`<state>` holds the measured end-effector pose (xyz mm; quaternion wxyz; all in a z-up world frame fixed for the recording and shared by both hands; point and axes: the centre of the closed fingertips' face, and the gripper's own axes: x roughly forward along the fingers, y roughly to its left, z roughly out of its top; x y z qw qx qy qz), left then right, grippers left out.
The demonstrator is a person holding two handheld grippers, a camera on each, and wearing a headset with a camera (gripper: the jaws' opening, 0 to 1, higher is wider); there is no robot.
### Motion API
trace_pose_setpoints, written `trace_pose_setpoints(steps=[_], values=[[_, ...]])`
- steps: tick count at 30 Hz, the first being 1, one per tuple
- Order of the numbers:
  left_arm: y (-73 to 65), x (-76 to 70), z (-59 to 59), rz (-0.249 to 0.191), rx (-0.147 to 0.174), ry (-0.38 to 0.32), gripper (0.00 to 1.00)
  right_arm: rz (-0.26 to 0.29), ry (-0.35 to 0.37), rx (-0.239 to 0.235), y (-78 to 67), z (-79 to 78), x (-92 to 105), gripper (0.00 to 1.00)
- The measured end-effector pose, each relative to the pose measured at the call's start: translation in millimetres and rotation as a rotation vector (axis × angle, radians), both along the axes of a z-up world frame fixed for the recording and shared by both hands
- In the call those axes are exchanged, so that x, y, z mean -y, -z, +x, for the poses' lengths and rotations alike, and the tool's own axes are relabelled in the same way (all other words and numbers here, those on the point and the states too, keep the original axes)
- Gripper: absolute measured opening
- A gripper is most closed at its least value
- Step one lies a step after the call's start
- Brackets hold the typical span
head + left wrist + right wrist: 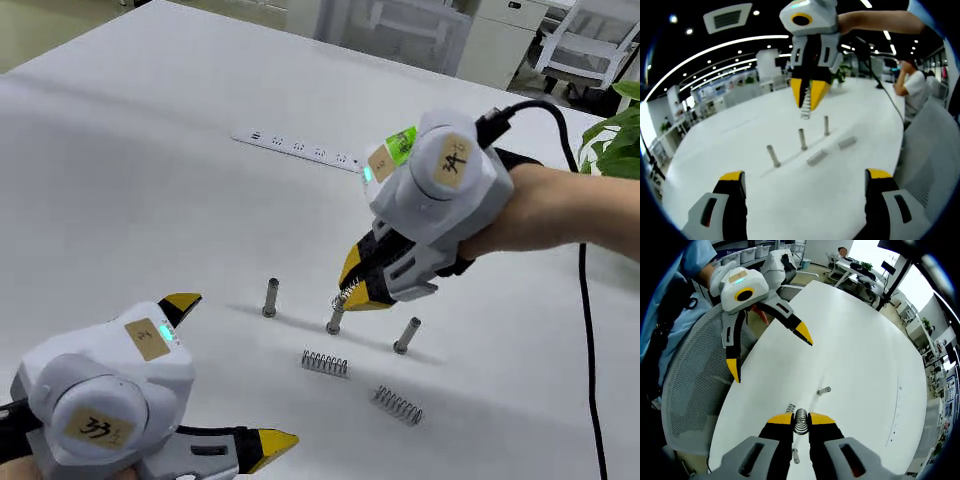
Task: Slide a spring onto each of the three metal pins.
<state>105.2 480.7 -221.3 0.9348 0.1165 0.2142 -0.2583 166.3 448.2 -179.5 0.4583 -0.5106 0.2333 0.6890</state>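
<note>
Near the counter's (pixel 120 180) front edge the left tool (pixel 232 370) hangs spread and empty, two loose springs (pixel 325 363) (pixel 397 404) lie just past it, and beyond them the right tool (pixel 350 290) pinches a third spring (pixel 343 297) just over the middle pin (pixel 335 318), where a tilted coil could snag the tip and flick free.

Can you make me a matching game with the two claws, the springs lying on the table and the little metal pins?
Things:
1. right claw
2. left claw
3. loose springs
4. pins

States:
A. standing upright
B. wide open, holding nothing
C. lying flat on the table
D. pinching a spring

Pairs: 1-D, 2-B, 3-C, 4-A
</note>
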Motion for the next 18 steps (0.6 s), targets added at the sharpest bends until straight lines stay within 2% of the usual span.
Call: trace_pose_setpoints(steps=[6,13,18], values=[[-1.8,-2.0,1.1,-0.009,0.003,-0.014,1.0,-0.006,-0.046,0.009,-2.3,6.1,-23.7,0.12],[-1.9,-0.8,0.8,-0.019,0.001,-0.013,1.0,-0.046,-0.105,0.027,5.7,17.1,-45.3,0.12],[0.5,-0.1,0.6,-0.024,-0.011,-0.01,1.0,-0.057,-0.121,0.01,14.4,23.3,-60.7,0.12]])
